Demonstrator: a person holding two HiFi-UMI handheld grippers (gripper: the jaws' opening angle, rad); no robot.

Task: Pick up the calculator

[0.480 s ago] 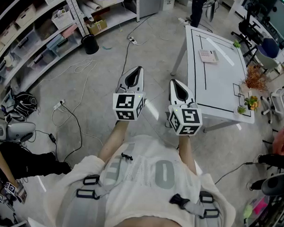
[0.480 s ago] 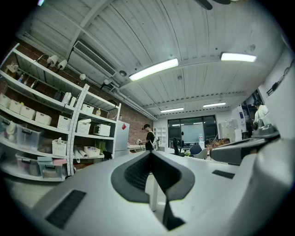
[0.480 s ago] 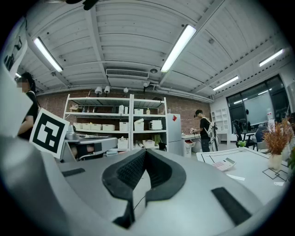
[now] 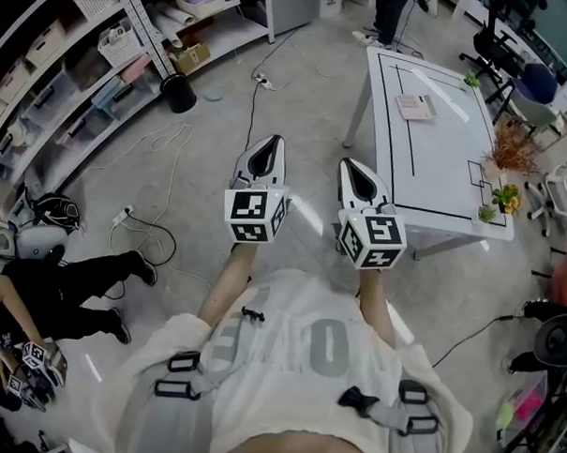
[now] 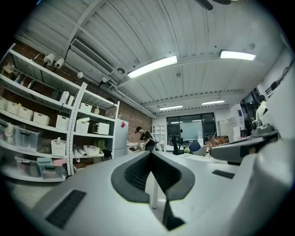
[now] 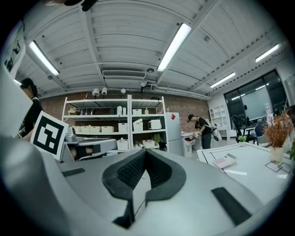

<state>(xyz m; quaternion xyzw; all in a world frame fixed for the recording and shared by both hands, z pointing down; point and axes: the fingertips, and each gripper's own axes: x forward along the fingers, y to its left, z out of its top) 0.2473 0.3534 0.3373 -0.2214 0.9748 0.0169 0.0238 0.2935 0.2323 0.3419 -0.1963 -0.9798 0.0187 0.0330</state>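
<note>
Both grippers are up in front of the person's chest, pointing level out over the floor. The left gripper has its jaws pressed together with nothing between them. The right gripper matches it, pads meeting, empty. Neither is anywhere near the target. The calculator lies flat on the white table, toward the table's far end, well apart from both grippers and off to their right. In the right gripper view it shows as a small pinkish slab beside a pale strip, though it is too small there to make out any keys. A small potted plant sits at the table's near corner. Shelves line the left side, and a cable trails across the floor.
</note>
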